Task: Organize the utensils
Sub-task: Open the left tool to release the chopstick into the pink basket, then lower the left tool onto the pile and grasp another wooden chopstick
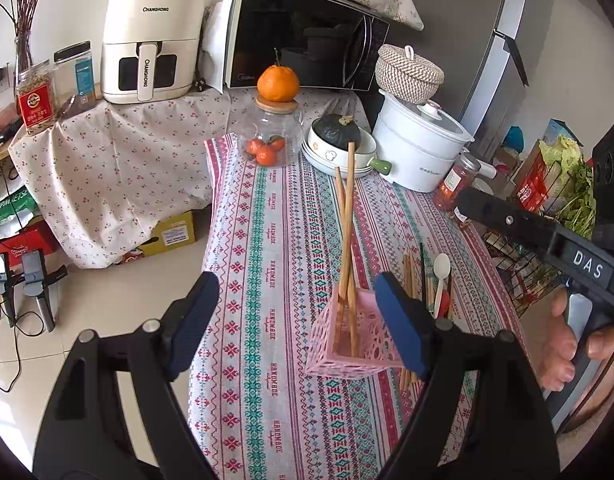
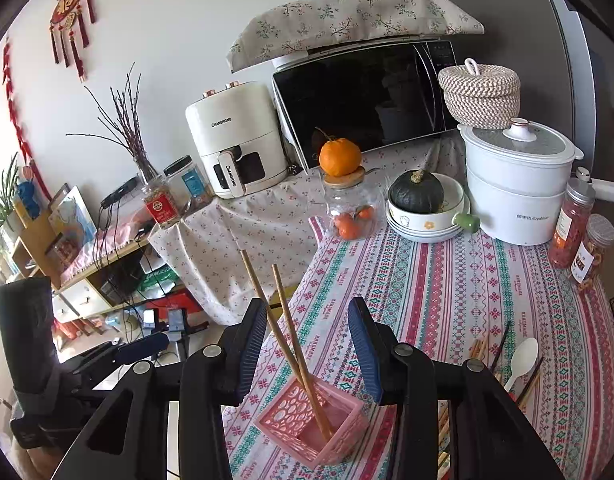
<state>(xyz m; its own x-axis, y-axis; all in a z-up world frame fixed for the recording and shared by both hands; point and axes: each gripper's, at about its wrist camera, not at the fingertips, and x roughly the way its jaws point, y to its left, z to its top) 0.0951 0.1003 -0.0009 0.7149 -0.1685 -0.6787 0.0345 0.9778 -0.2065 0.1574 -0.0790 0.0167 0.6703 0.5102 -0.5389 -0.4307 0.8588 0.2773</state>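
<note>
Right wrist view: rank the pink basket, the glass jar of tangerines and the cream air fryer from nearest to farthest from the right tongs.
1. Pink perforated plastic basket, just below the right tongs.
2. Clear glass jar of tangerines, mid-table ahead.
3. Cream air fryer, far back left.

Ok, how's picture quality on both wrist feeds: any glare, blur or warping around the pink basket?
Left wrist: even daylight, the pink basket and chopsticks sharp; the fisheye bends the fridge edge and blacks out the corners. Right wrist: same warping, basket crisp, soft reflections on the microwave door, no blinding glare.
</note>
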